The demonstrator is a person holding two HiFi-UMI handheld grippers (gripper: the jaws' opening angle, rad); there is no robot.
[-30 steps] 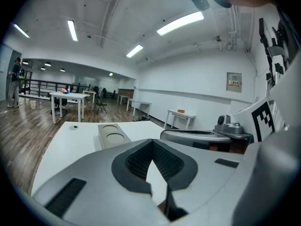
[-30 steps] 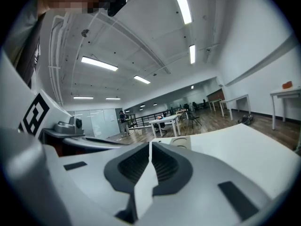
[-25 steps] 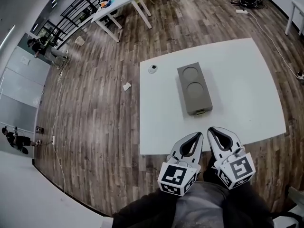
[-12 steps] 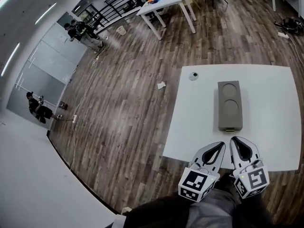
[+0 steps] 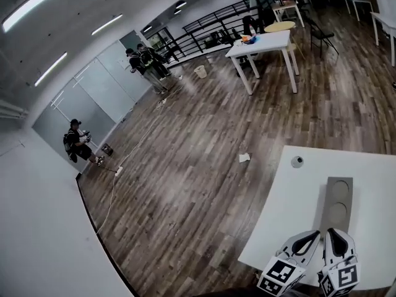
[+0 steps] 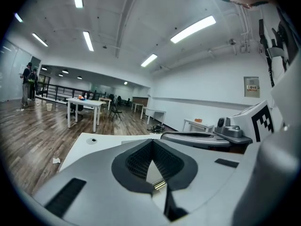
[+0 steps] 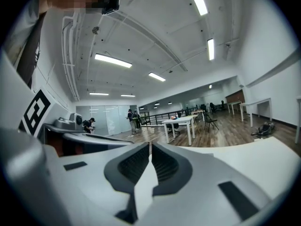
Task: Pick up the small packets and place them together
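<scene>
Grey rectangular block with two round recesses (image 5: 337, 203) lies on the white tabletop (image 5: 288, 212). Near its end, left claw (image 5: 315, 233) and right claw (image 5: 334, 231) are side by side, both pressed together, empty.

Tray (image 5: 337, 203) on table (image 5: 291, 209)

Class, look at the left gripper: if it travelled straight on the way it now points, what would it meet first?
Probably the near end of the grey block on the white table, which lies just ahead of the left gripper, whose jaws are shut. Depth is unclear, though.
</scene>
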